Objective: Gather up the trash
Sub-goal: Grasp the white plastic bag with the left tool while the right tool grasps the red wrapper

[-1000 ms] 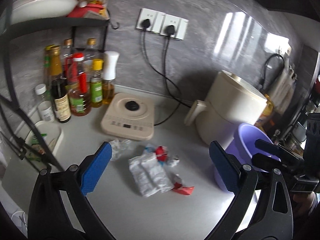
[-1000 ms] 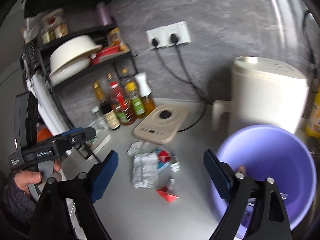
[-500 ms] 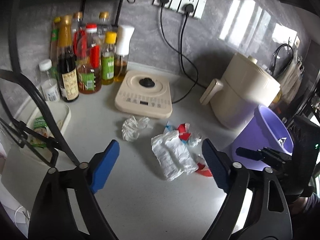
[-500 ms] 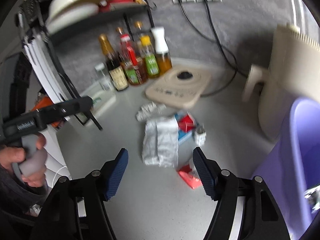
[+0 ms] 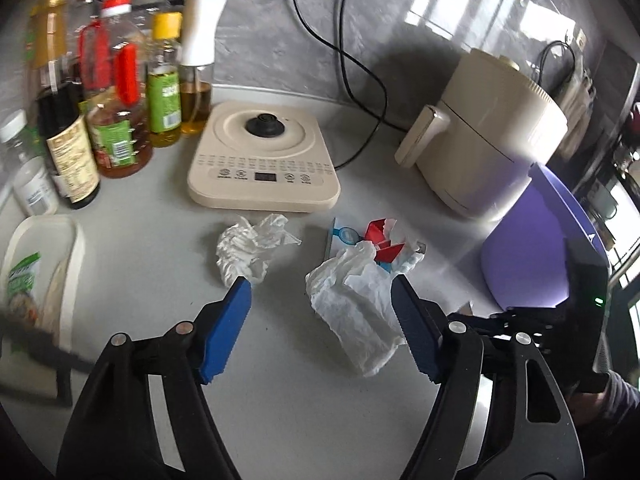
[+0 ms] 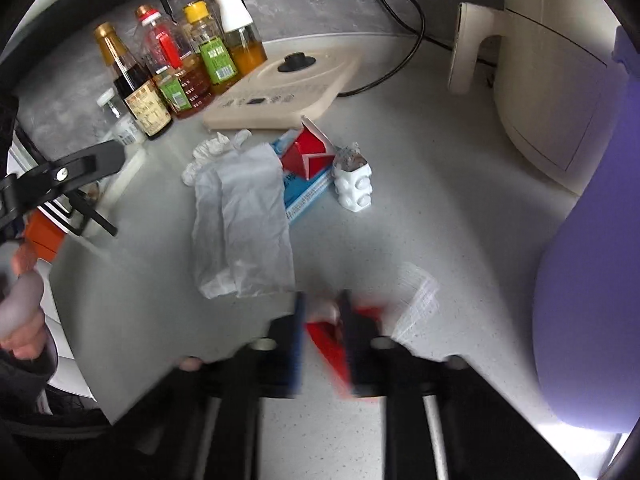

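Note:
Trash lies on the grey counter: a crumpled tissue (image 5: 248, 248), a flat white plastic bag (image 5: 356, 300), a red-and-blue carton (image 6: 308, 160) and a small white cup (image 6: 354, 186). My left gripper (image 5: 320, 328) is open, low over the counter, with the white bag (image 6: 244, 232) between its blue pads. My right gripper (image 6: 322, 320) is blurred and nearly closed around a red wrapper (image 6: 326, 336) on the counter. The purple bin (image 5: 536, 256) stands at the right; its wall fills the right wrist view's edge (image 6: 592, 280).
A beige induction cooker (image 5: 264, 160) sits behind the trash with black cords. Several sauce bottles (image 5: 120, 112) stand at the back left. A cream air fryer (image 5: 488, 136) is at the back right. A white tray (image 5: 40, 280) lies at the left.
Both grippers have dropped toward the counter. The right gripper's fingers have closed from wide open onto the red wrapper. The left gripper has come down over the white bag, still open.

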The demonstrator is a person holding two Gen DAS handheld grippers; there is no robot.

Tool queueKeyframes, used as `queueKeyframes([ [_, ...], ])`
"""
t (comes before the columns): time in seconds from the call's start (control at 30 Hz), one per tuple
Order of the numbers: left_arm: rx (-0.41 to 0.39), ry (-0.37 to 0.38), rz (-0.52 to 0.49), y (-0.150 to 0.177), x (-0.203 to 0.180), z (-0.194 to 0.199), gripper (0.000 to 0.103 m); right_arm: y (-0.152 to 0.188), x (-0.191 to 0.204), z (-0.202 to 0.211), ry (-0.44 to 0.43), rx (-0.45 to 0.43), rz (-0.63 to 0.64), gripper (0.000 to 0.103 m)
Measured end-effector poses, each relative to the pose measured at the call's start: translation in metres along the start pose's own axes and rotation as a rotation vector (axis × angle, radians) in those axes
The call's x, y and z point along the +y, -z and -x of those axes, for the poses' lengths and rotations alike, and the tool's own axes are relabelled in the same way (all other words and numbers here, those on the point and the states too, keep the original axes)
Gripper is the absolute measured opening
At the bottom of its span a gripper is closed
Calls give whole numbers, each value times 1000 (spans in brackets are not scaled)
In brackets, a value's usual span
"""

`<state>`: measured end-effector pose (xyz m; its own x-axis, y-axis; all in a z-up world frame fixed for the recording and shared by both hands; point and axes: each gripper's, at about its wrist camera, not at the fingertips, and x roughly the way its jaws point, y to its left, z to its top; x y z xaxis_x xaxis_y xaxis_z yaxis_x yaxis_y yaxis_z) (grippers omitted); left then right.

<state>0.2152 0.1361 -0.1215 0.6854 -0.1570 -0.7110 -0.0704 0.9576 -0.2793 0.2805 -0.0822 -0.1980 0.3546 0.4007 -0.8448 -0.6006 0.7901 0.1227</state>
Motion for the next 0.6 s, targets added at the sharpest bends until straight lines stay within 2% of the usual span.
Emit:
queueKeyframes([
  [0.47,88,111,-60,-10,-9,-64,69,-2,-2,43,51,-79,-105,10],
  [0.57,95,127,-85,-10,-13,-71,62,-4,-2,46,62,-87,-116,10],
  [0.6,105,126,-94,-10,-14,-74,56,-4,-2,46,64,-88,-118,10],
])
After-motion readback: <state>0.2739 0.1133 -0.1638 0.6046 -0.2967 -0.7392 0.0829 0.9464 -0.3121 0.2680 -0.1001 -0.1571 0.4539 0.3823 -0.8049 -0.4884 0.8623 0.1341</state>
